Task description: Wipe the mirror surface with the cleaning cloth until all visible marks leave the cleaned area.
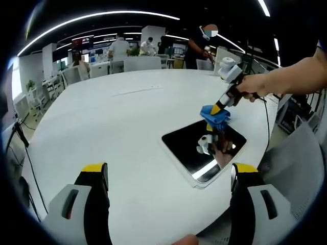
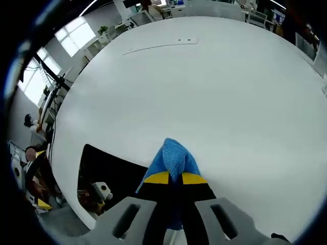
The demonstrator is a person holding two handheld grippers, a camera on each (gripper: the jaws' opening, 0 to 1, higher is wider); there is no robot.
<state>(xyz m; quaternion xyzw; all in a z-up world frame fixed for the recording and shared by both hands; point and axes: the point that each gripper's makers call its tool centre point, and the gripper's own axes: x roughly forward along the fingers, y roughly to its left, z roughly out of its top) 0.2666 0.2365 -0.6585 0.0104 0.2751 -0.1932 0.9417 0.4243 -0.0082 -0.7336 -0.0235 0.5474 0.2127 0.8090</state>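
We found the mirror (image 1: 203,149), a flat dark rectangle with rounded corners and a thin pale rim, lying face up on the smooth white round bench (image 1: 127,132), near the bench edge. Its glossy surface returned a bright streak of a ceiling light and a blurred reflection of the equipment above it. In the left gripper view, the left tool (image 1: 168,176) stood released, its two black, yellow-tipped jaws set wide apart low in the picture above bare bench, with nothing between them and well short of the mirror. The right tool (image 1: 220,109) came in from the right, held in a person's hand (image 1: 251,87), and pointed down at the far corner of the mirror. It was clenched on the cleaning cloth (image 1: 214,116), a blue, nubbly, soft-looking fabric bunched into a wad at the jaw tips; the wad met the mirror at that far corner. In the right gripper view, the same cloth (image 2: 173,159) rose as a rounded blue fold from between the closed yellow-tipped jaws of the right tool (image 2: 175,177), with the mirror (image 2: 110,171) dark and reflective to the left of it. We could not tell from either view whether marks lay on the glass. Chairs and several people stood beyond the bench at the far side of the room.
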